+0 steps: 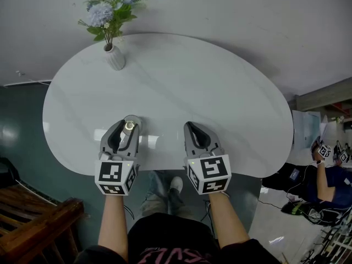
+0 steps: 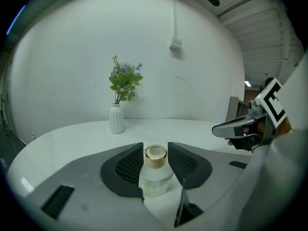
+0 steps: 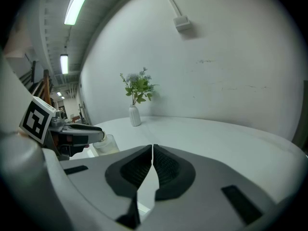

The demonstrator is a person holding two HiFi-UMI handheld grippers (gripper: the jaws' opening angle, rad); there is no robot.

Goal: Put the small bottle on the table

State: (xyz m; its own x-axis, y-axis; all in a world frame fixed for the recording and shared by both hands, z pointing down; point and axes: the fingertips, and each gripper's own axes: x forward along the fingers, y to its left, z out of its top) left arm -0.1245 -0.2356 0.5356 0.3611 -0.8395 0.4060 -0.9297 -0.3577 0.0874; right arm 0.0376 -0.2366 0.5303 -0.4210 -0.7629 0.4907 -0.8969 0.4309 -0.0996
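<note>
Glossy white rounded table [image 1: 231,109] takes up most of the scene, and the person's two grippers sit at its near edge. The left gripper [image 2: 155,147] has the small frosted glass bottle with the gold cap [image 2: 155,174] right between its dark ribbed pads [image 2: 126,167]. The bottle is upright with its base down on the tabletop, and the jaws are spread wide. There's a thin sliver of gap on each side of the cap, so it reads as let go rather than squeezed, though lower down on the body it's a close call. The right gripper [image 3: 152,148] is parked just beside it, jaws closed together on nothing. So the placing part looks basically done, and this seems to be the release step. What's left is probably pulling the left gripper straight back toward the person without clipping the bottle, since the pads are still flanking it closely on both sides. Way over at the far edge is a white ribbed vase with blue flowers [image 1: 115,56], well apart from everything, and behind that is just plain white wall [image 2: 202,81].
</note>
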